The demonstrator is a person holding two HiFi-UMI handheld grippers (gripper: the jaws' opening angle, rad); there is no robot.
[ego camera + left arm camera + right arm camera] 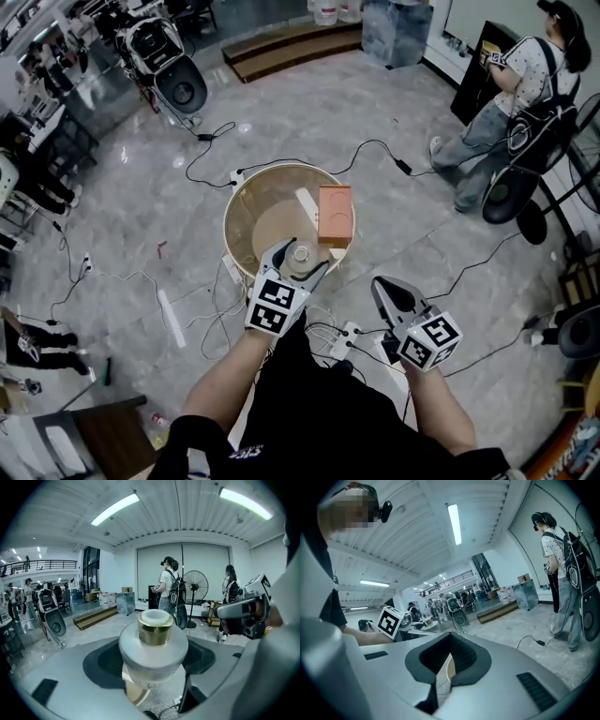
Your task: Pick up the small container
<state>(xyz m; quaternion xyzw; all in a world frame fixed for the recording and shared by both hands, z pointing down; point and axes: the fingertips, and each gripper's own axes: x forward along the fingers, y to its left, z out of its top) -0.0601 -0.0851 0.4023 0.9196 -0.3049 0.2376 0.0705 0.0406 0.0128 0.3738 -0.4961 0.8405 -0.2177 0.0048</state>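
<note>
The small container (300, 253) is a frosted round jar with a gold collar and a white cap. My left gripper (305, 259) is shut on it, at the near rim of the round table (251, 208). In the left gripper view the small container (152, 641) stands upright between the jaws and fills the middle. Whether it touches the table is hidden. My right gripper (382, 284) hangs to the right of the table over the floor, shut and empty. Its jaws meet in the right gripper view (443, 667).
An orange-brown box (335, 215) and a white strip (307, 203) lie on the table's far right side. Cables and a power strip (349, 335) run over the floor below. A person (511, 103) stands at the right near a fan (511, 192).
</note>
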